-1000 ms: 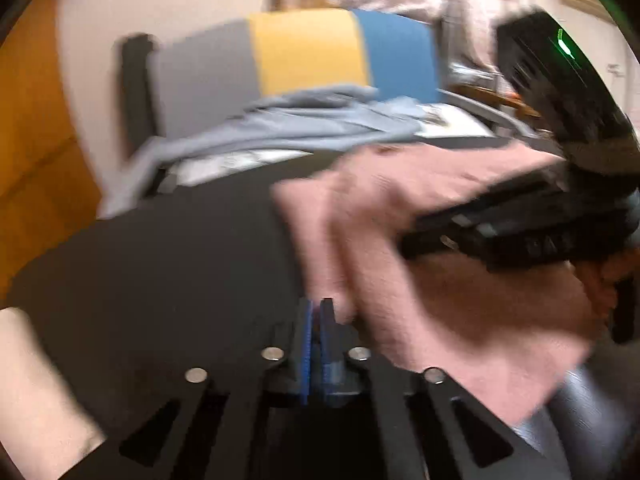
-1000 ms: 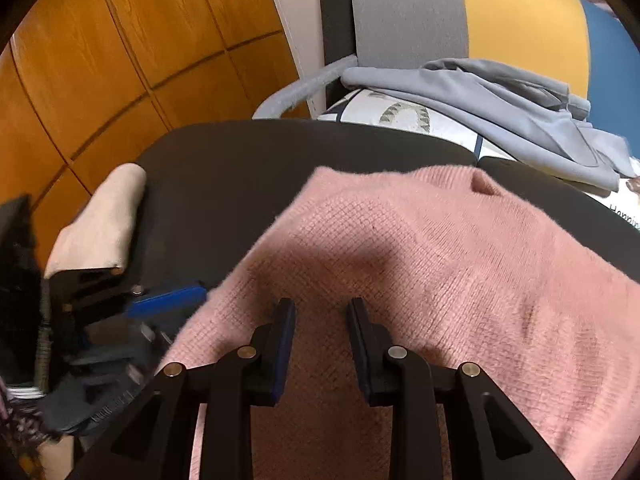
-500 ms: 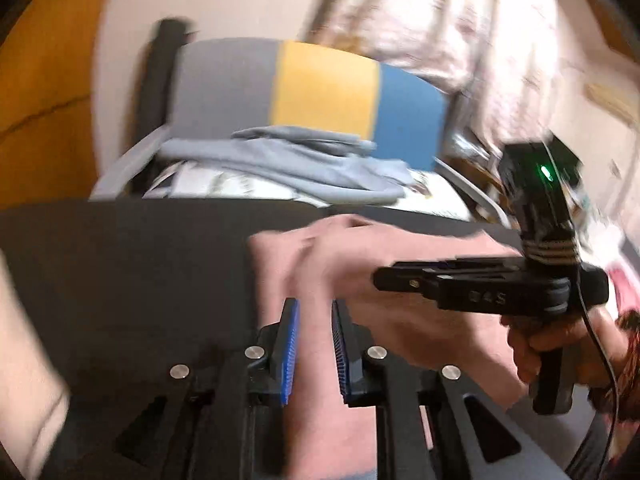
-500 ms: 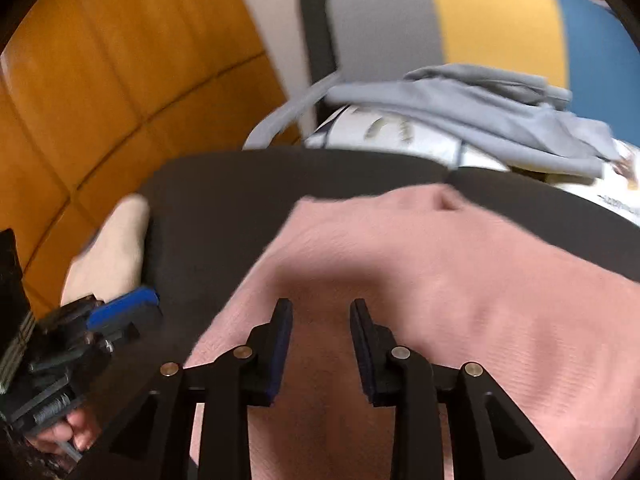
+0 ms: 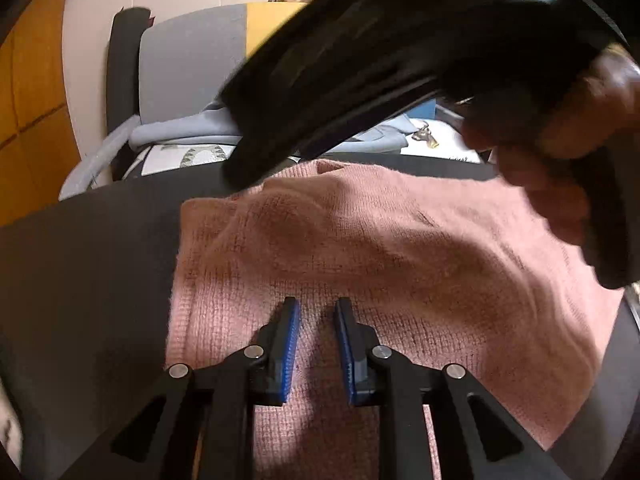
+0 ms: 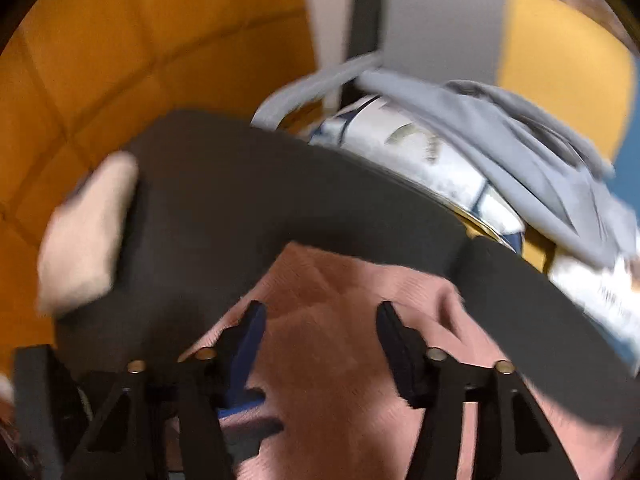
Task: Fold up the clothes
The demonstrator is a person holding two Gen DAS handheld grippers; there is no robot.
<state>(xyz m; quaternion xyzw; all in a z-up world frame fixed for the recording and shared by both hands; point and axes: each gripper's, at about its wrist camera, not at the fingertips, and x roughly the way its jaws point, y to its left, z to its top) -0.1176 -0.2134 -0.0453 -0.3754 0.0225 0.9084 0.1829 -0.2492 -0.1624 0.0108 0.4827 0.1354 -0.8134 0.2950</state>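
Both grippers, left (image 5: 316, 344) and right (image 6: 320, 344), moved over the pink sweater (image 5: 380, 240), fingers opening, empty.

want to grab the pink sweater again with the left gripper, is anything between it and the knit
Nothing visible does. The left gripper, jaws opening, sits directly over the pink sweater with only knit between its fingers. The right gripper's body crosses higher up, behind that spot.

Sweater (image 5: 380, 248) on table (image 5: 88, 264), chair (image 5: 192, 68) behind, garment (image 6: 520, 148) seemingly draped over chair seat
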